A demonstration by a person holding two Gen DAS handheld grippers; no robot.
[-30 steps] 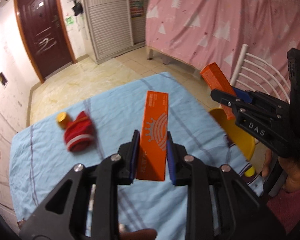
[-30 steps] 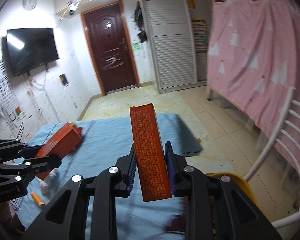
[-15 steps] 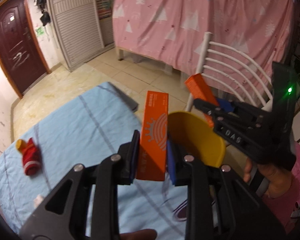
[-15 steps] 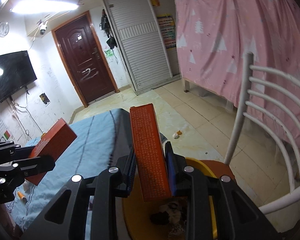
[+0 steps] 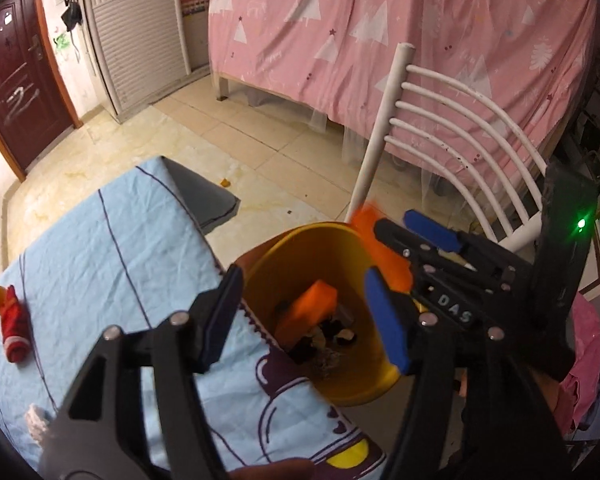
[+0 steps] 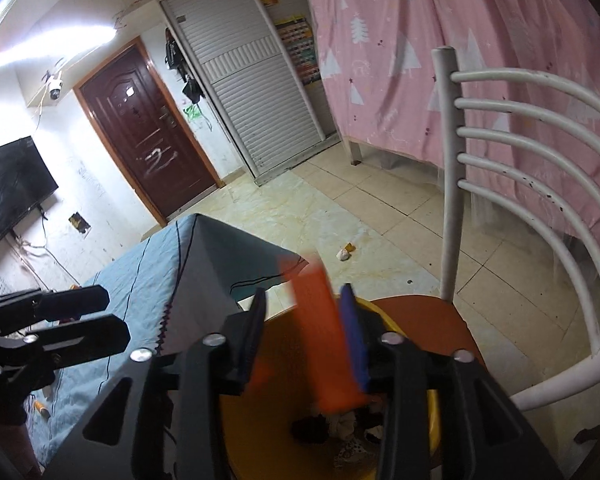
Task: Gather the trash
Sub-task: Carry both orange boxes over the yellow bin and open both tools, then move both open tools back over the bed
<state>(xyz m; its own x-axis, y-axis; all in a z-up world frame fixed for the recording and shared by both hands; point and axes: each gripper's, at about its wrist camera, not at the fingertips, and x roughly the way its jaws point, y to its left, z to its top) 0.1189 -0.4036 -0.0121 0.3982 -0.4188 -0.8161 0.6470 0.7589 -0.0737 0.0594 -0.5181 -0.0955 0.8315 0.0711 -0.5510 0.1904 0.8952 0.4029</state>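
Both hand-held grippers are over the yellow bin [image 5: 320, 248], and each has just been opening. On the left gripper [image 5: 306, 312] the jaws stand wide with nothing between them. Its orange box [image 5: 308, 312] already lies inside the bin, straight ahead at 12 o'clock from the fingertips, tilted, its long axis running from about 7 to 1 o'clock, on top of dark scraps at the bottom.

On the right gripper [image 6: 306, 336] the jaws are partly apart, and the second orange box [image 6: 320, 332] is between them, blurred. It seems to lean on the blue right pad; the left pad looks clear of it, so I judge it loose or slipping rather than clamped. Its long axis runs nearly upright, from 6 to 12 o'clock, with the lower end over the bin's mouth [image 6: 432, 420].

In the left wrist view, that box appears at about 2 o'clock, over the bin's far rim.

Outward, the blue tablecloth [image 5: 100, 248] spreads at 9 to 10 o'clock, touching the bin's near wall. A red wrapped item [image 5: 12, 328] lies well apart at 9 o'clock, nearer the left hand, so that arm is better placed for it. A white chair [image 5: 440, 120] stands behind the bin.
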